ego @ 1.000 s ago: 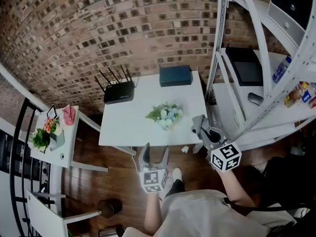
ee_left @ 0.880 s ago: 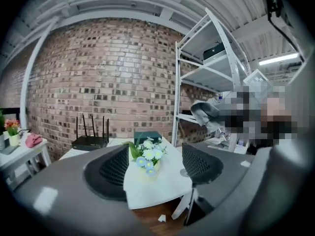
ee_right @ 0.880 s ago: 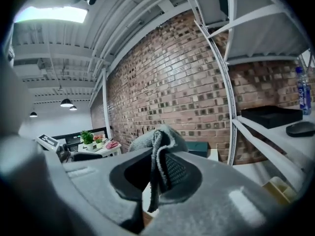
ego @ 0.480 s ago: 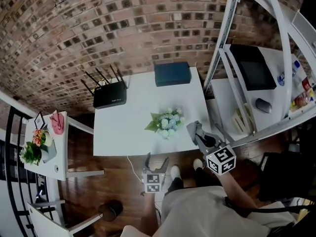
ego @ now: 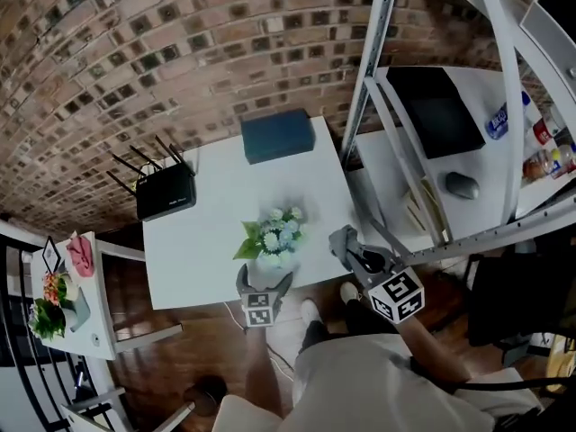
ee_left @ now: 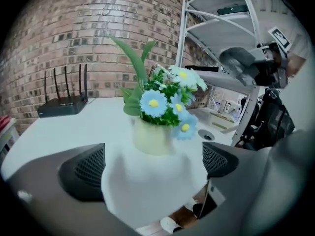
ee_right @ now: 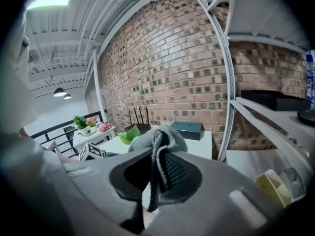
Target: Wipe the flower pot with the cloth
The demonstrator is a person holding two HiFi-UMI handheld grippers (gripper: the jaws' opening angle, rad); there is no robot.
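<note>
- what is the left gripper (ego: 265, 283) doing?
- its jaws are opening wide, with nothing between them. the flower pot (ee_left: 151, 137) sits just ahead, mid frame, on the white table (ee_left: 59, 132).
- and the right gripper (ee_right: 156, 170)?
- it pinches the grey cloth (ee_right: 158, 137), right of the pot.

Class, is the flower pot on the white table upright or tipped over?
Upright: the flower pot stands on its base on the table, flowers pointing up.

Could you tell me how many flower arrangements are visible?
2: blue-and-white flowers in a pale pot on the white table; orange flowers on the left side table. Others may be hidden.
</note>
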